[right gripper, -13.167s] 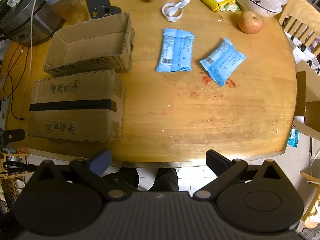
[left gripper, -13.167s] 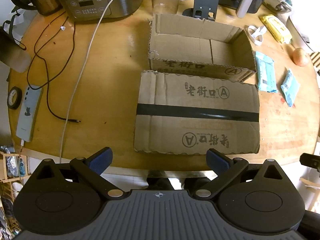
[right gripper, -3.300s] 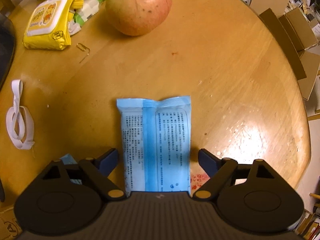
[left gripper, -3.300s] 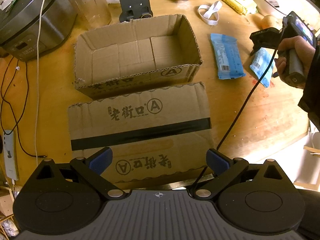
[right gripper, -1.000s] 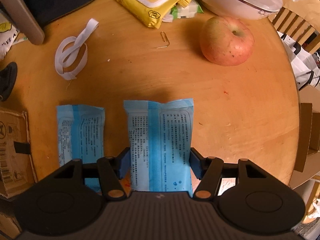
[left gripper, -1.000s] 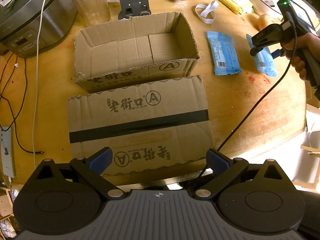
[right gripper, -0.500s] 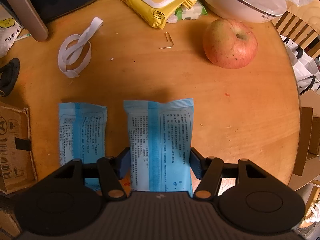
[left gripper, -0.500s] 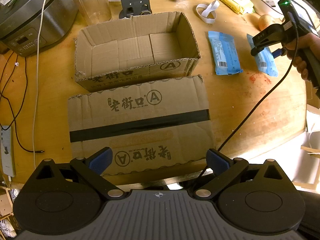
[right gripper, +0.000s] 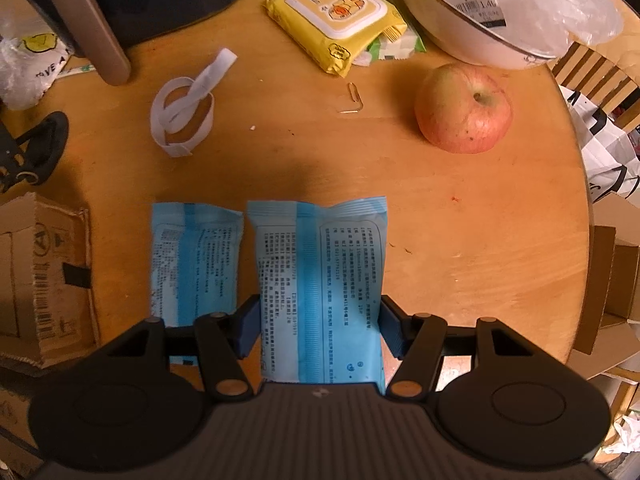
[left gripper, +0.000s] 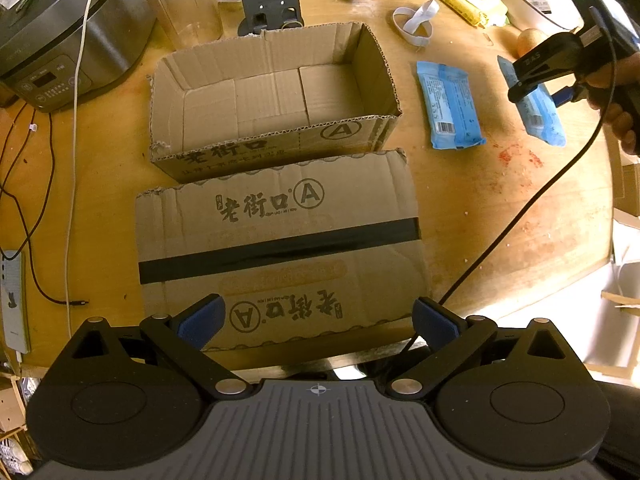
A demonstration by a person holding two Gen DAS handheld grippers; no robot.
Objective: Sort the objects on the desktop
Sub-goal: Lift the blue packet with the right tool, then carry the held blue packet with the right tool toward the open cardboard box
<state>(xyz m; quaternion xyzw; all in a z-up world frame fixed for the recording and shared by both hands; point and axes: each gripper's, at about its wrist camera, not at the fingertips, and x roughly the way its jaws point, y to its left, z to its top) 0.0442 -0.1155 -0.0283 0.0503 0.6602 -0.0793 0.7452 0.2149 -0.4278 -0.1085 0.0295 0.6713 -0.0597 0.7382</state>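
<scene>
A round table (right gripper: 304, 152) of smooth, lightly glossy wood carries an open box (left gripper: 276, 100) of matt, rough-edged corrugated cardboard and two blue packets (right gripper: 320, 280) (right gripper: 194, 264) in crinkly, faintly shiny plastic film. A yellow wipes pack (right gripper: 336, 16) has a glossy plastic wrapper and lid. A cooker (left gripper: 60, 28) shows brushed metal sides.

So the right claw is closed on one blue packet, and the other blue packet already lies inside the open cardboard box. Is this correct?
Not quite. The right claw is closed on one blue packet, but the other blue packet is not inside the open cardboard box; that box has nothing in it. The packet lies on the table beside the box, as the left wrist view shows.
</scene>
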